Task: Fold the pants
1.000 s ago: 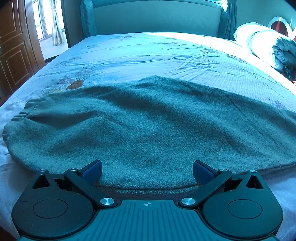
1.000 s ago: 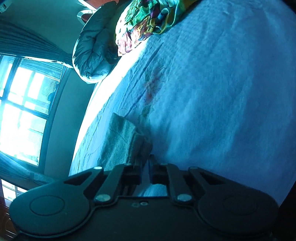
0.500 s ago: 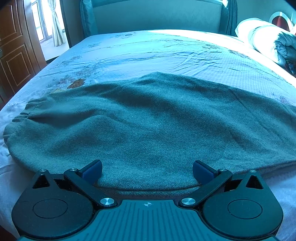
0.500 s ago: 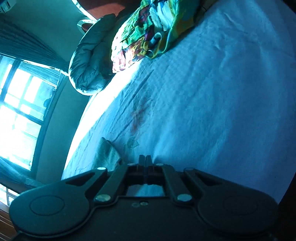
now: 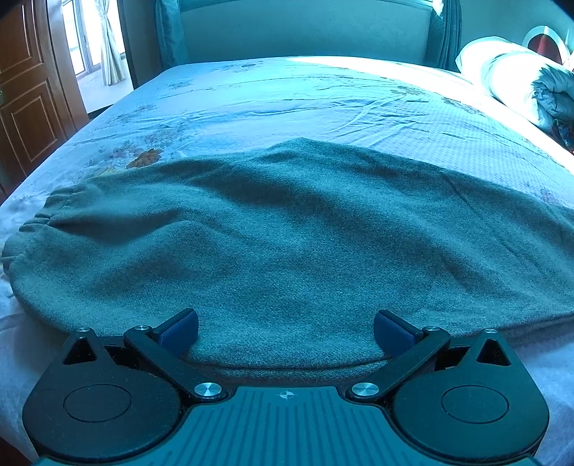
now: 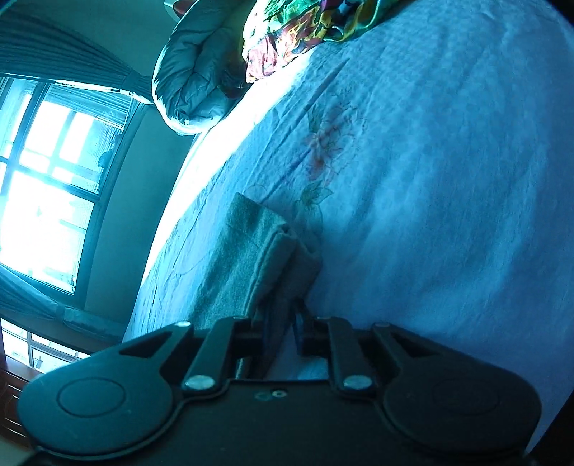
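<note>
The grey-green pants [image 5: 287,233] lie flat across the bed, waistband at the left. My left gripper [image 5: 286,328] is open just above their near edge, its blue pads [image 5: 179,328] wide apart with cloth beneath them. In the right wrist view a folded leg end of the pants [image 6: 251,258] runs up from the sheet into my right gripper [image 6: 281,324]. Its jaws are opening by a narrow gap, and the cloth still sits pinched between them.
A pale floral bedsheet [image 5: 287,96] covers the bed, with a padded headboard [image 5: 305,32] at the far side. Pillows and a rolled quilt [image 5: 520,79] lie at the right, with a colourful cloth [image 6: 305,32] beside the quilt [image 6: 201,71]. A wooden door [image 5: 25,89] stands at the left.
The right gripper's fingers, pressed tight half a second ago, now show a small gap with the leg end between them. The leg end looks larger and closer. The left view is unchanged.
</note>
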